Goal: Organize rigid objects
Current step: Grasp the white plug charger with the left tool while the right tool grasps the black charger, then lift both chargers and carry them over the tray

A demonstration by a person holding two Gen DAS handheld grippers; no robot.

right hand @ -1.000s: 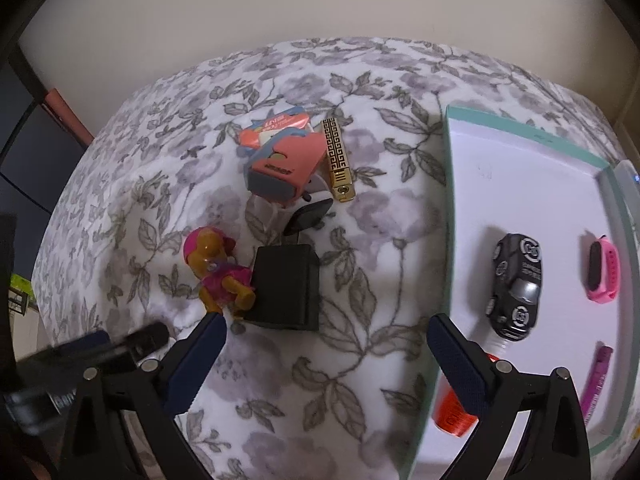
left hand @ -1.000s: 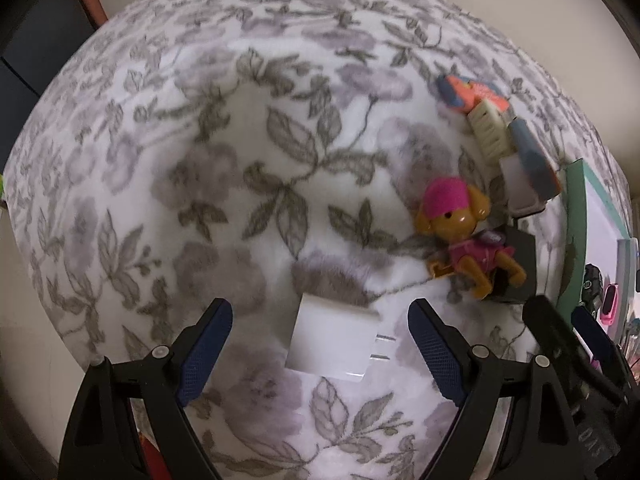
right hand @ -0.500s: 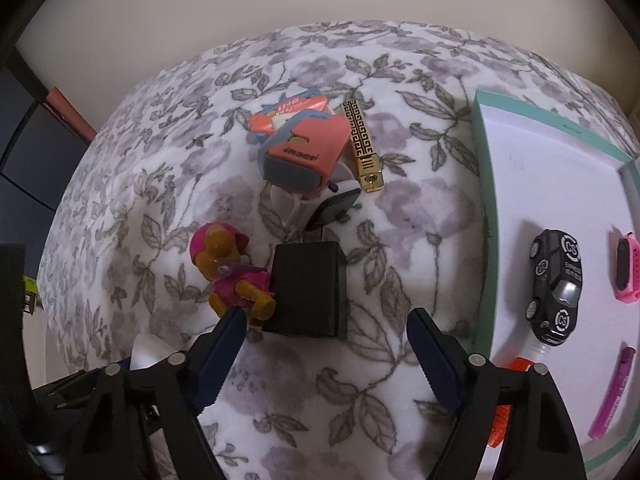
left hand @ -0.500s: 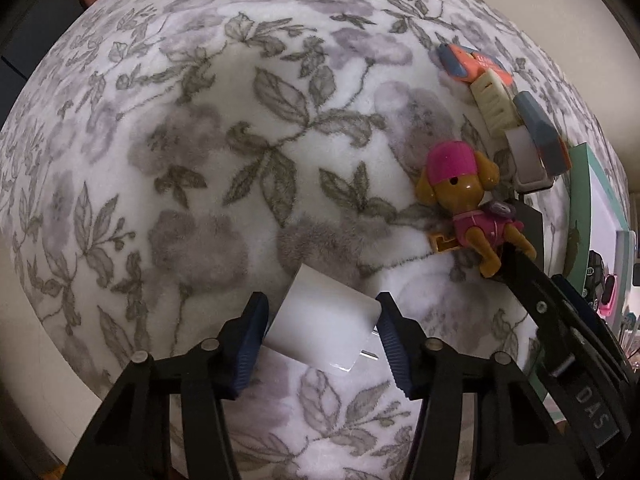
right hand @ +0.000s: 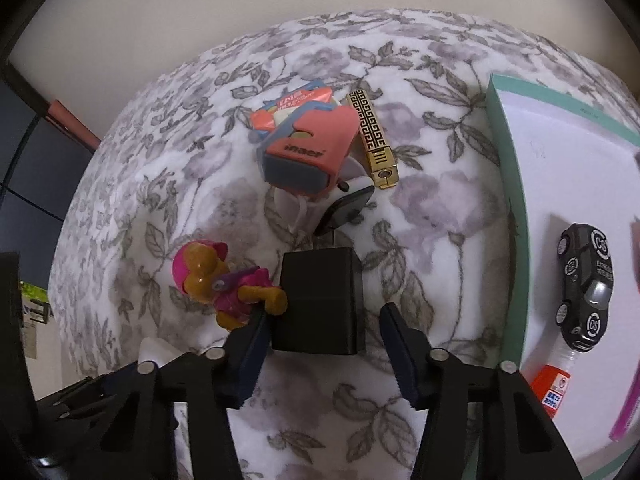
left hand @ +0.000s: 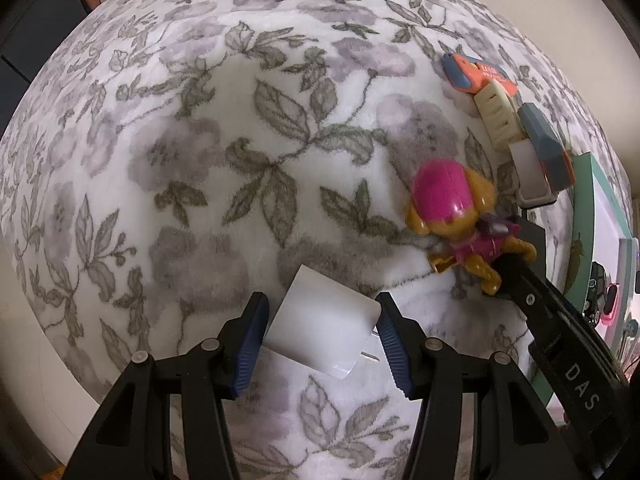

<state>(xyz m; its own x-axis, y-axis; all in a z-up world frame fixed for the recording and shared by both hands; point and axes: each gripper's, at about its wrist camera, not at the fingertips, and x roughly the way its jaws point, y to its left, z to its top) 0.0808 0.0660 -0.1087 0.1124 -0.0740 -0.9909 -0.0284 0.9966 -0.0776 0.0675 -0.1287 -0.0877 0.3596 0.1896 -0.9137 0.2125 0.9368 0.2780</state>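
My left gripper (left hand: 320,340) is shut on a white plug adapter (left hand: 320,330) that lies on the floral blanket (left hand: 240,140). My right gripper (right hand: 324,340) straddles a black box (right hand: 320,300), its jaws a little wider than the box, the right pad apart from it. A toy dog with a pink cap (right hand: 224,286) lies just left of the box; it also shows in the left wrist view (left hand: 452,216). A teal-rimmed white tray (right hand: 504,168) at the right holds a black toy car (right hand: 584,284).
Behind the black box lie an orange and blue case (right hand: 308,152), a gold patterned lighter (right hand: 372,136) and a small dark-screened device (right hand: 348,208). The tray also holds an orange-labelled tube (right hand: 554,388) and pink items. A wall runs behind the blanket.
My left gripper closed from wide open onto the white adapter. My right gripper moved forward and left over the black box and narrowed around it.
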